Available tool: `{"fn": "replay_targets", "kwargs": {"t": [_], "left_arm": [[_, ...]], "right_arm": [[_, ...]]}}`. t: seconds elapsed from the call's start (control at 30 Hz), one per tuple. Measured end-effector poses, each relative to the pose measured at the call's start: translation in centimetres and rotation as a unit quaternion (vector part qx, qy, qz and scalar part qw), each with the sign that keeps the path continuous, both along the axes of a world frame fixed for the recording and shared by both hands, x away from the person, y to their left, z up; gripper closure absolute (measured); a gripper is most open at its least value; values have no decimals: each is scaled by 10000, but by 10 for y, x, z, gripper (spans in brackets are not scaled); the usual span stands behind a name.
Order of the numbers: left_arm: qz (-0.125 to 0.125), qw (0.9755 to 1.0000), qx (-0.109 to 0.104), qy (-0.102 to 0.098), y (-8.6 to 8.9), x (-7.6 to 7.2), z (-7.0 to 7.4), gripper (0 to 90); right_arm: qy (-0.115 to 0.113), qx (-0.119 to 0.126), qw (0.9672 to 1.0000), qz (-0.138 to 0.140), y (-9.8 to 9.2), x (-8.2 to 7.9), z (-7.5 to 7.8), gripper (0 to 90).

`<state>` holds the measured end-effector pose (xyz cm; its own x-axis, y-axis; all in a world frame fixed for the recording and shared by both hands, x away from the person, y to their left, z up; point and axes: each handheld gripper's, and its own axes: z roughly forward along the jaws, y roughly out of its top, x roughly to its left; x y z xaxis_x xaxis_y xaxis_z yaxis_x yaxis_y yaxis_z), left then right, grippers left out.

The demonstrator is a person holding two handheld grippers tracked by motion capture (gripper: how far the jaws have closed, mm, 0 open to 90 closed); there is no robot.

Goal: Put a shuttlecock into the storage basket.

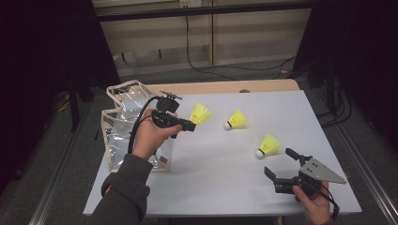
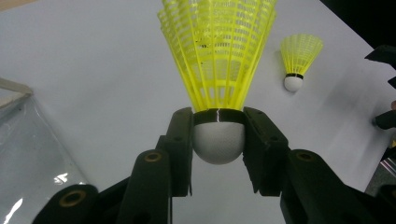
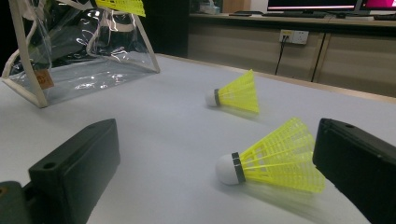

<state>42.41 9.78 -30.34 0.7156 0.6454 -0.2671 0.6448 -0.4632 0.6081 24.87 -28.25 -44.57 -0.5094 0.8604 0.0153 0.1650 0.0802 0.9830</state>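
Left claw (image 2: 218,140) gripping yellow shuttlecock (image 2: 218,60) by white cork base, lifted above table (image 1: 225,168), beside clear bag (image 1: 123,123). Right claw (image 1: 278,163) gaping wide. No readable writing.

The white table (image 1: 244,154) is evenly lit from above while the room's sides sink into black, glare glints on the clear plastic bag (image 1: 123,123), and the right gripper view blurs its near jaws.
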Motion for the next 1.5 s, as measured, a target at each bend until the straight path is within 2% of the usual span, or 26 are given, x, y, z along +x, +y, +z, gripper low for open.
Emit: {"fn": "replay_targets", "kwargs": {"t": [0.27, 0.63, 0.9, 1.5], "left_arm": [[-5, 10000, 87, -24, 1, 3, 5, 650], [128, 9999, 75, -50, 3, 8, 14, 650], [117, 9999, 84, -74, 6, 11, 24, 650], [247, 9996, 101, -100, 10, 18, 33, 650]], "right_arm": [[-3, -3, 10000, 3, 0, 0, 0, 7], [-8, -5, 10000, 16, 1, 0, 0, 7], [-7, -29, 10000, 20, 1, 0, 0, 8], [-9, -14, 10000, 25, 0, -1, 1, 8]]}}
